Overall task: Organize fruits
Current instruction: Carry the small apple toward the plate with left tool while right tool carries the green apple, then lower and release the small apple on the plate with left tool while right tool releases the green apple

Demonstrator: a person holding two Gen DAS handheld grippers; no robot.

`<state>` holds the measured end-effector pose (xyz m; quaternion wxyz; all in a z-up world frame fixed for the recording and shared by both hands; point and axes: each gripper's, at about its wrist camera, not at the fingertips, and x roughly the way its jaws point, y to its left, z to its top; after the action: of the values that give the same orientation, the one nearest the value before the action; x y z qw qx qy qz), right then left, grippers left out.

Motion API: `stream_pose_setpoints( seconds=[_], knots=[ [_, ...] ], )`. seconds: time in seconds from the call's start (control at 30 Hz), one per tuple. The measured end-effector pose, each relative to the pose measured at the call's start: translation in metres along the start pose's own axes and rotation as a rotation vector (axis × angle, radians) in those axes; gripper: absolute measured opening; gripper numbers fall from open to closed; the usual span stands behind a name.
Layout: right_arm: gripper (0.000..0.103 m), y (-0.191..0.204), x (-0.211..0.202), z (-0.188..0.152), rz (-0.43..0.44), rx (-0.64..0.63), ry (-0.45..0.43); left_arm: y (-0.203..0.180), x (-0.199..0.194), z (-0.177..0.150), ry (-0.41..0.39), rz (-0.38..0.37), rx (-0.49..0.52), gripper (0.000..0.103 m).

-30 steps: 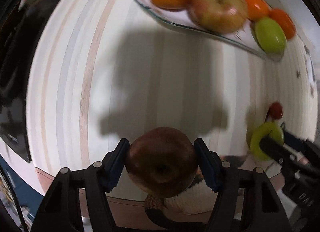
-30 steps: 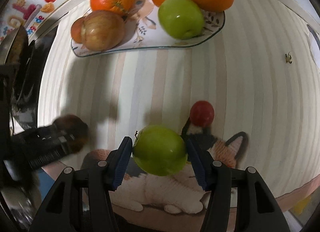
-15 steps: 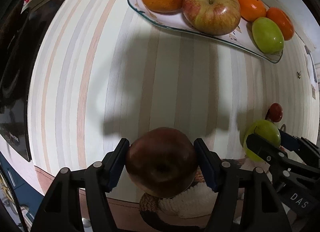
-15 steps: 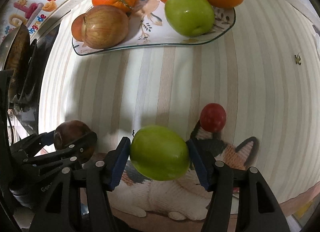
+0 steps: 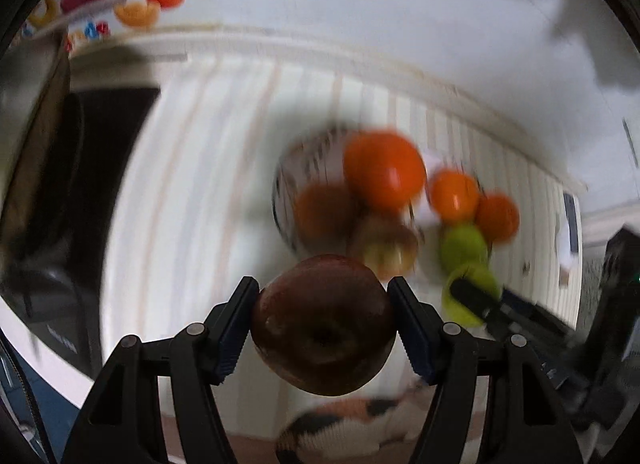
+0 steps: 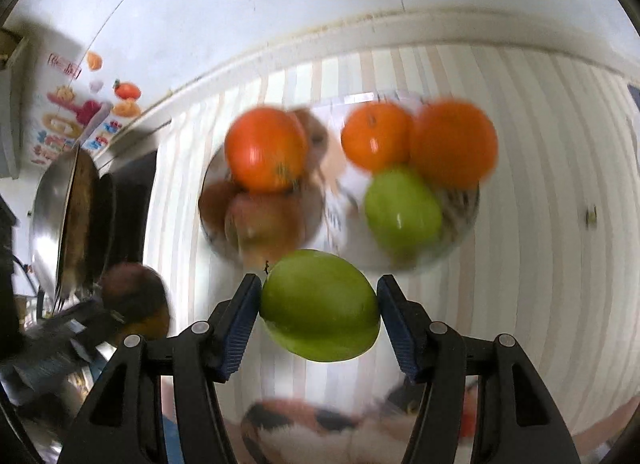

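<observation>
My left gripper (image 5: 323, 324) is shut on a dark red apple (image 5: 323, 324) and holds it in the air. My right gripper (image 6: 319, 306) is shut on a green apple (image 6: 319, 306), also in the air. Ahead on the striped table stands a glass plate (image 6: 460, 242) with several fruits: oranges (image 6: 454, 143), a green apple (image 6: 402, 209) and a reddish apple (image 6: 262, 221). The plate (image 5: 282, 199) shows blurred in the left wrist view, just beyond the red apple. The right gripper's green apple (image 5: 466, 296) shows at that view's right.
A cat-patterned mat (image 6: 304, 428) lies at the table's near edge. A dark stove top (image 5: 108, 167) with a metal pan (image 6: 60, 215) is at the left. A white wall with fruit stickers (image 6: 88, 111) runs behind the table.
Both grippers have tilted up and moved toward the plate, each still holding its apple. The plate now sits nearer the middle of both views, which are blurred by motion.
</observation>
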<state>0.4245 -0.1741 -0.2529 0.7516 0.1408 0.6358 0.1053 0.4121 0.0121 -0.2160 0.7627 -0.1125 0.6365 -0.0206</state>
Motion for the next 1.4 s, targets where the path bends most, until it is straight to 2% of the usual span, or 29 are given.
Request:
stream_pose_setpoints(
  seconds=[0.17, 0.33, 0.53, 0.7, 0.87, 1.13, 1.23, 1.4],
  knots=[
    [0.063, 0.010, 0.027, 0.022, -0.034, 0.007, 0.015, 0.010, 0.026, 0.053, 0.051, 0.006, -0.029, 0.065],
    [0.063, 0.012, 0.041, 0.026, -0.046, 0.019, 0.021, 0.022, 0.059, 0.085, 0.129, -0.020, -0.065, 0.065],
    [0.063, 0.014, 0.047, 0.029, -0.061, 0.036, 0.011, 0.012, 0.086, 0.109, 0.190, -0.024, -0.040, 0.065],
    [0.063, 0.012, 0.045, 0.029, -0.060, 0.046, 0.004, 0.012, 0.098, 0.120, 0.197, -0.030, -0.033, 0.065],
    [0.063, 0.009, 0.036, 0.033, -0.060, 0.068, -0.030, 0.008, 0.099, 0.118, 0.191, -0.016, -0.004, 0.065],
    [0.063, -0.010, 0.029, 0.074, -0.041, 0.135, -0.081, 0.026, 0.107, 0.115, 0.202, -0.046, -0.052, 0.066],
    [0.063, -0.005, 0.034, 0.086, -0.057, 0.115, -0.055, 0.026, 0.106, 0.113, 0.191, -0.046, -0.041, 0.066],
    [0.063, 0.011, 0.054, 0.074, -0.103, 0.029, 0.037, 0.026, 0.105, 0.109, 0.184, -0.048, -0.034, 0.066]
  ],
)
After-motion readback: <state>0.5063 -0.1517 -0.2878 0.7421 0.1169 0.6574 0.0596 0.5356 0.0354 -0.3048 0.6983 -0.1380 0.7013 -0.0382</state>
